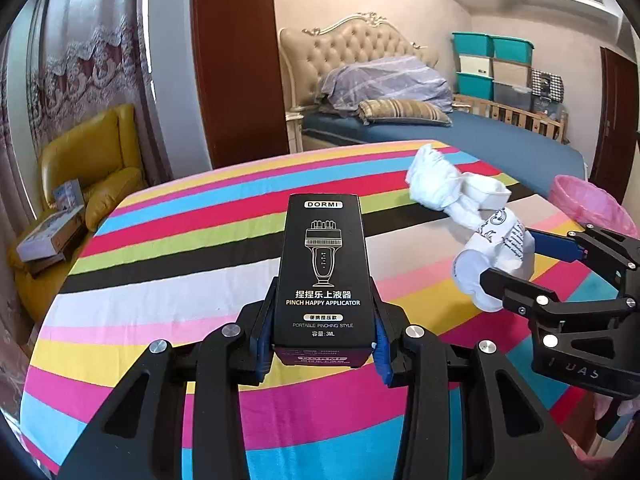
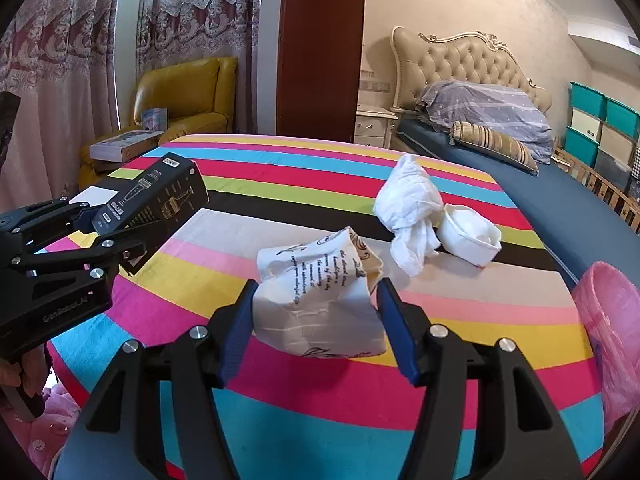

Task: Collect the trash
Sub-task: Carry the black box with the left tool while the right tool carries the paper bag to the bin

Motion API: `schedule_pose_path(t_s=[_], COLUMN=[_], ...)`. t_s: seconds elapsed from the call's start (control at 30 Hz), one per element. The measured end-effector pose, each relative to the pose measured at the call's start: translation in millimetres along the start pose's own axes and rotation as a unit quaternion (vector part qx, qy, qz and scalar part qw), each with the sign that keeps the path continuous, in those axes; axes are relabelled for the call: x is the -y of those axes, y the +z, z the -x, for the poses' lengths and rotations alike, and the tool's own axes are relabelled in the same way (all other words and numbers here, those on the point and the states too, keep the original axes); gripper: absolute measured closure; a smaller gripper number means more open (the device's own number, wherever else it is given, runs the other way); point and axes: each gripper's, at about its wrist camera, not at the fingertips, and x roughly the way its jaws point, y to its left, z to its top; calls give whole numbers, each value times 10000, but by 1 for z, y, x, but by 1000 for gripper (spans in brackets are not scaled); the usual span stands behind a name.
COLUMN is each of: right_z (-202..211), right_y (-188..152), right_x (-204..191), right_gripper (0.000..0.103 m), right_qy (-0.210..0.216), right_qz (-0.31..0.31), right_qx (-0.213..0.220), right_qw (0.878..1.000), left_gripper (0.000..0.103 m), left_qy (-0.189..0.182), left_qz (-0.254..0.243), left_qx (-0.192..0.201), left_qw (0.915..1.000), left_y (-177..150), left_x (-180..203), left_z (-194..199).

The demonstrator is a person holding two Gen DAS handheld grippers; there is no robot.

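Both tongs have a load: the left gripper (image 1: 322,344) pinches a black carton (image 1: 322,276) between its blue pads, the carton standing up off the striped cloth (image 1: 192,248), and the right gripper (image 2: 316,320) clamps a crumpled printed paper bag (image 2: 316,296) from both sides, its jaws closed only as far as the bag lets them. Under both lies the striped cloth, spread over a table. At its right edge stands a bin lined with a pink bag (image 2: 612,328). Farther back on the cloth lies a wad of white tissue (image 2: 408,208), and touching it on the right sits a crushed white paper cup (image 2: 468,236).
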Motion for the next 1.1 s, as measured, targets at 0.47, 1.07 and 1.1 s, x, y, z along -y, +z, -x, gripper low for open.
schedule_pose_path(t_s=[0.47, 1.07, 1.1], right_z=[34, 83, 86], right_y=[-9, -50, -51], right_x=[36, 128, 135], right_gripper=[45, 45, 45], right_qy=[-171, -1031, -1101], right_qz=[-300, -1028, -1068], right_qx=[295, 434, 452], right_qw=[9990, 9884, 9871], left_gripper=[65, 65, 65], left_qy=[-238, -1423, -1534], left_qz=[-462, -1322, -1347], left_qx=[172, -101, -138], left_qw=[9985, 9809, 9788], left_y=[5, 33, 35], left_x=[39, 133, 142], left_z=[10, -1, -2])
